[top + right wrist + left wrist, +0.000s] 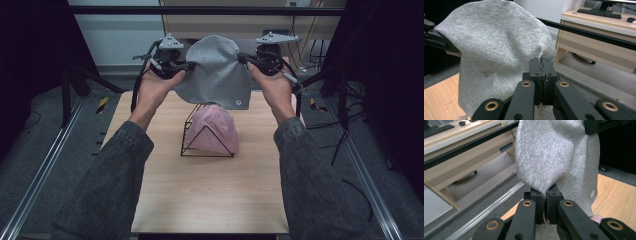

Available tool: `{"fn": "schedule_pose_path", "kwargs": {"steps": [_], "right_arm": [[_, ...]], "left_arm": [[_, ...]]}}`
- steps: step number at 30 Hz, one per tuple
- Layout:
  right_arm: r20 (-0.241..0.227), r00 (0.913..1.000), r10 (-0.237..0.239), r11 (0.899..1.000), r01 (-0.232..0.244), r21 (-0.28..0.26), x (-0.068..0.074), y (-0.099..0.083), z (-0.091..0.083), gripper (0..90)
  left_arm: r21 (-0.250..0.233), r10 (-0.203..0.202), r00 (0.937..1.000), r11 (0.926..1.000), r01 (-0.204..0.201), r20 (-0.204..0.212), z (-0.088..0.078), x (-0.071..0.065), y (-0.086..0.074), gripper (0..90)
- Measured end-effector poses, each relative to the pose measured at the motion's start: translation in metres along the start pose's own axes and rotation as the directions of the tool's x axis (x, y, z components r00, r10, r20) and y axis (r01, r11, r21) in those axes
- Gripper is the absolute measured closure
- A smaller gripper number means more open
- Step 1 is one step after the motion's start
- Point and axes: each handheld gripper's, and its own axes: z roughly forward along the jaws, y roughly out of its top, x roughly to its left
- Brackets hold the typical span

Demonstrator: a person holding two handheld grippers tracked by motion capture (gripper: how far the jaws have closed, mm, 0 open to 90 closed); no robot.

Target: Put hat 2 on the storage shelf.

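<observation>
So both the left gripper (pixel 186 66) and right gripper (pixel 243 59) have their jaws clamped tight on opposite edges of the grey beanie (pixel 216 70), stretching it out above the wire rack (pixel 207 132), probably to drop it over the pink hat (pixel 215 129) there.

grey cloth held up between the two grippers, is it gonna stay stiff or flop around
Probably floppy: the grey cloth sags and bunches between the left gripper and right gripper, its lower edge hanging free. Likely light, since a pinch at each side holds it. It may drape over the wire rack rather than hold shape.
</observation>
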Motion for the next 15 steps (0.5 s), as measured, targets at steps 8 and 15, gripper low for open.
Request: {"fn": "schedule_pose_path", "kwargs": {"steps": [8,15], "right_arm": [[-0.012,0.9999,-0.006,1.0,0.007,0.025,0.002,-0.01,0.012,89.3],[-0.027,0.9995,-0.018,0.999,0.019,0.042,0.012,-0.024,0.013,89.3]], "left_arm": [[0.005,-0.029,0.9995,0.9996,0.029,0.016,0.01,-0.002,-0.018,86.8],[0.025,-0.032,0.9993,0.9992,0.031,0.018,0.013,-0.007,-0.037,86.8]]}}
